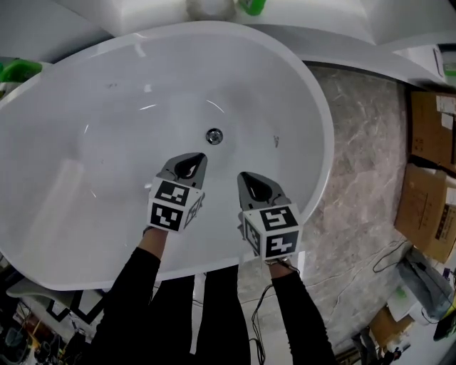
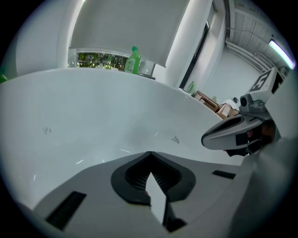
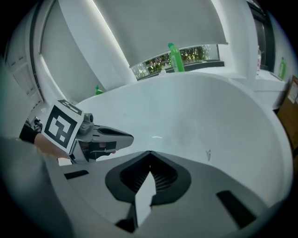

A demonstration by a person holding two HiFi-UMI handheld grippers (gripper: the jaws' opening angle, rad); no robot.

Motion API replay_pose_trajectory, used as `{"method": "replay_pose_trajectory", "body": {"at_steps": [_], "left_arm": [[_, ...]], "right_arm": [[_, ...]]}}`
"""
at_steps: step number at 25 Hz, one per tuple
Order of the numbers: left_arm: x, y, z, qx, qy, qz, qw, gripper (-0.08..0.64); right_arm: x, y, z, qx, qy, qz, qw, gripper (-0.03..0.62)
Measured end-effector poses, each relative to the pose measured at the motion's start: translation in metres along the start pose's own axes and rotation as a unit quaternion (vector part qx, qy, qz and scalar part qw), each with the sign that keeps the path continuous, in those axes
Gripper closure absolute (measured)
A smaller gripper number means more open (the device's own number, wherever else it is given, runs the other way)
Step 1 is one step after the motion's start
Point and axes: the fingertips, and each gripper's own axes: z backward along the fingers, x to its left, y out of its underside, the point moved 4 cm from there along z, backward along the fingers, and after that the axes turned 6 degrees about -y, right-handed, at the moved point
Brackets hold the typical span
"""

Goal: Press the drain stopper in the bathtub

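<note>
- the left gripper (image 1: 189,166) and the right gripper (image 1: 256,188) hang side by side over the near wall of the bathtub (image 1: 324,142). each has its jaws closed tip to tip, with nothing between them.
- just beyond the tips the drain stopper (image 1: 214,135) sits on the tub floor, apart from both.
- it looks like a small, stiff metal disc, probably sprung. it needs no grasp — a straight push on its centre should do, though the glossy top may let a tip slide.
- on the far rim stands a green bottle (image 2: 134,60).

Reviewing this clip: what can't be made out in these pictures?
- drain stopper: too small in the head view to tell raised or pressed; both gripper views miss it.
- green bottle: cut off by the head view's top edge.
- cardboard boxes: cut by the head view's right edge.
</note>
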Motion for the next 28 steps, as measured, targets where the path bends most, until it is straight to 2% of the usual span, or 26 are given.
{"method": "replay_pose_trajectory", "body": {"at_steps": [6,11,22,26,28], "left_arm": [[0.010,0.020,-0.042,0.019,0.018,-0.003,0.9996,0.555],[0.019,0.035,-0.072,0.032,0.018,0.026,0.9990,0.555],[0.037,0.071,-0.133,0.057,0.006,0.018,0.9982,0.555],[0.044,0.085,-0.150,0.066,-0.003,0.042,0.9969,0.555],[0.043,0.092,-0.158,0.071,-0.003,0.042,0.9966,0.555]], "right_arm": [[-0.012,0.011,-0.045,0.035,-0.003,0.007,0.999,0.592],[-0.026,0.014,-0.073,0.049,0.000,0.001,0.999,0.591],[-0.055,0.033,-0.130,0.090,0.015,-0.005,0.996,0.592],[-0.063,0.037,-0.144,0.097,0.017,-0.004,0.995,0.592],[-0.068,0.038,-0.150,0.096,0.018,-0.012,0.995,0.592]]}}
